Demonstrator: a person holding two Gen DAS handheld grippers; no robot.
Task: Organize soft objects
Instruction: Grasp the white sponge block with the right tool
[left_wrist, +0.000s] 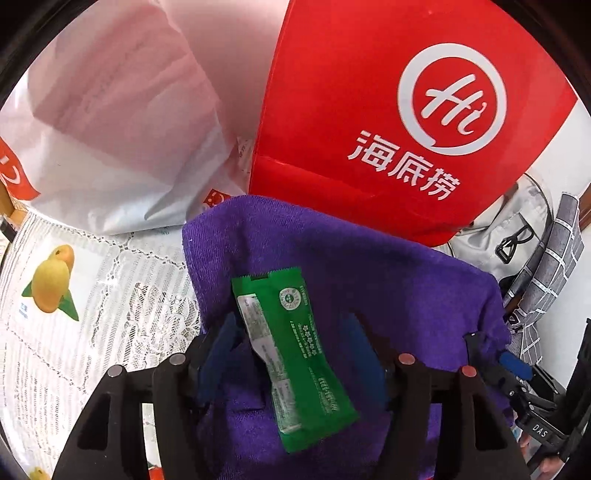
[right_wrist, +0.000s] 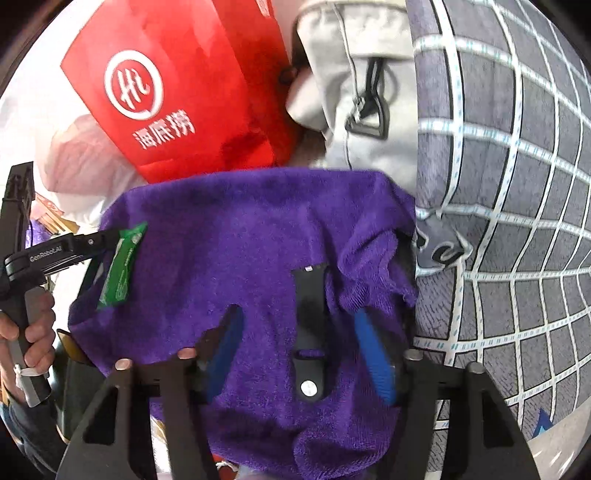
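Both views are brightly and evenly lit, with soft daylight from the far side. The white plastic bag (left_wrist: 122, 122) is washed out by glare. Only faint shadows are cast on the purple towel (left_wrist: 332, 266). Strong fisheye bending and dark vignetting are seen at the edges, and the checked fabric (right_wrist: 509, 184) is slightly blurred.

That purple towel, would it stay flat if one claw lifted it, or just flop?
Probably flop: the purple towel already droops and bunches at its right edge, so it looks limp. Its fuzzy pile should grip well. The green packet lying on it would likely slide off.
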